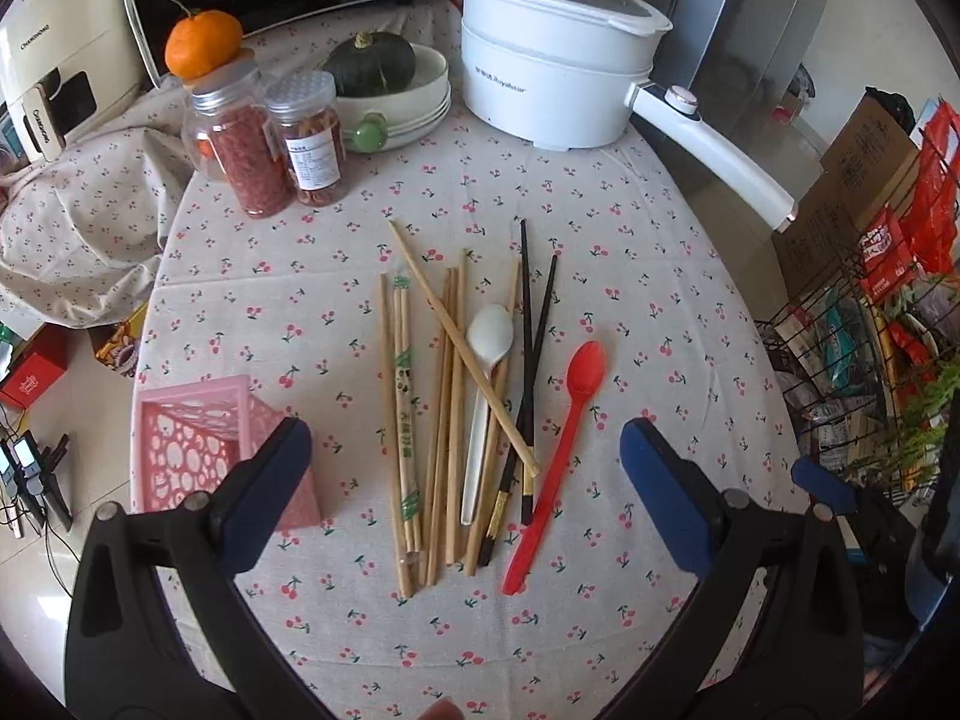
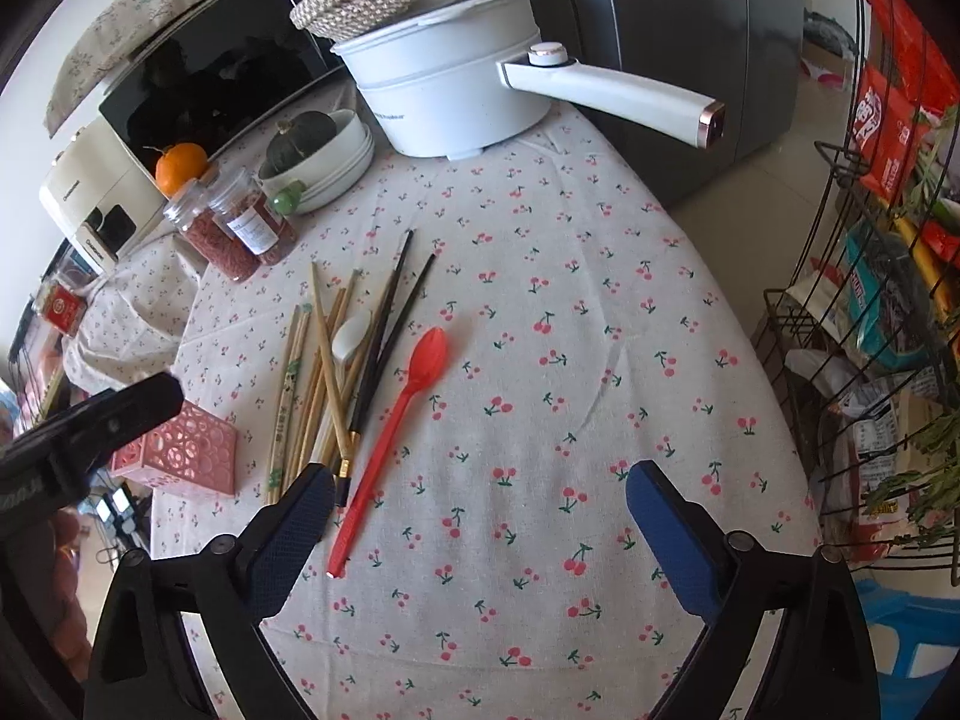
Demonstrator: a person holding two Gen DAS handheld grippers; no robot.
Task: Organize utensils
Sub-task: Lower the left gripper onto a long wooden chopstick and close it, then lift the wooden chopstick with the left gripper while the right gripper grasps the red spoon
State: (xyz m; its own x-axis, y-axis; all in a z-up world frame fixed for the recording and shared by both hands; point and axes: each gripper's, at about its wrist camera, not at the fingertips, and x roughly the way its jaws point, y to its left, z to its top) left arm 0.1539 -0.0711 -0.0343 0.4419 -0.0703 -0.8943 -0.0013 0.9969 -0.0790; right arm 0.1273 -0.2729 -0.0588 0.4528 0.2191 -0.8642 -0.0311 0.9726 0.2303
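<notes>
Several wooden chopsticks (image 1: 447, 414), two black chopsticks (image 1: 528, 372), a white spoon (image 1: 487, 354) and a red spoon (image 1: 558, 456) lie loose in a pile on the cherry-print tablecloth (image 1: 660, 276). A pink perforated holder (image 1: 192, 444) lies on its side at the left. My left gripper (image 1: 465, 462) is open above the near ends of the pile, holding nothing. My right gripper (image 2: 480, 510) is open and empty, to the right of the red spoon (image 2: 396, 432). The pile (image 2: 324, 372) and the holder (image 2: 180, 450) lie to its left.
At the back of the table stand a white electric pot (image 1: 552, 72) with a long handle (image 1: 714, 150), stacked bowls with a squash (image 1: 390, 84), two jars (image 1: 270, 138) and an orange (image 1: 201, 42). A wire rack of packets (image 1: 888, 324) stands to the right.
</notes>
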